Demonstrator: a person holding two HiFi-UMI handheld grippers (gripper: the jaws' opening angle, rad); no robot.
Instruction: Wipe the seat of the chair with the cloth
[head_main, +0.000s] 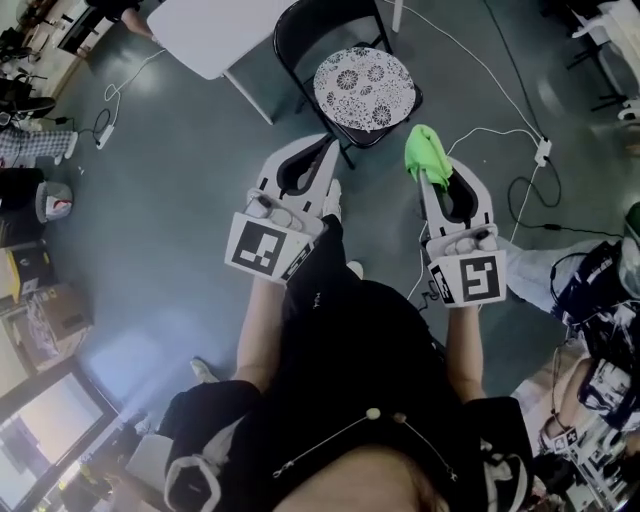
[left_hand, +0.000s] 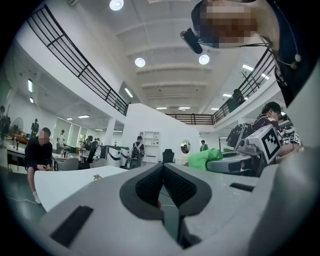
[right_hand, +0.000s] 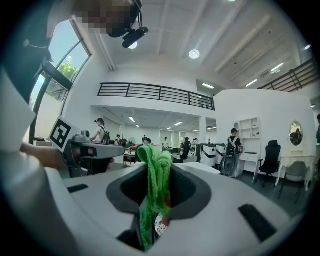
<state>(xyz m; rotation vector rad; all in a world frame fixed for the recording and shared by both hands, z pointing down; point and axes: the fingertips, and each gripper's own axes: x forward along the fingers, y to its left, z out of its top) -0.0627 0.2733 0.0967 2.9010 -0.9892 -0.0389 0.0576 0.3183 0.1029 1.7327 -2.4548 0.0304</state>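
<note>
**Cloth** (head_main: 428, 155): green, soft, bunched into a wad. It is pinched in the right gripper (head_main: 436, 180), held in the air just short of the near edge of the seat and not touching it.
- Handling, by my reckoning: very light and limp, no risk of breakage. It should flatten and drag well under pressure, but could bunch up or slip out of a narrow pinch.
- The hold is on a gathered fold, with a crest standing above the jaws and a tail hanging below, which seems enough for wiping.

**Right gripper:** pressed together on the cloth.

**Left gripper** (head_main: 328, 152): pads together, nothing between them. It is held level beside the right one.

**Chair** (head_main: 330, 30): black folding frame. The seat (head_main: 364, 88) carries a round black-and-white patterned pad, probably fabric, so there would be some friction.

**Hard to make out:**
- How long the cloth's tail is, since the jaws hide it.
- The chair's legs, mostly hidden under the seat.
- A patterned speck in the gap below the cloth in the right gripper view; it may be the seat, but is too small to say.
- Any dirt on the pad, which would be lost in the pattern.
</note>
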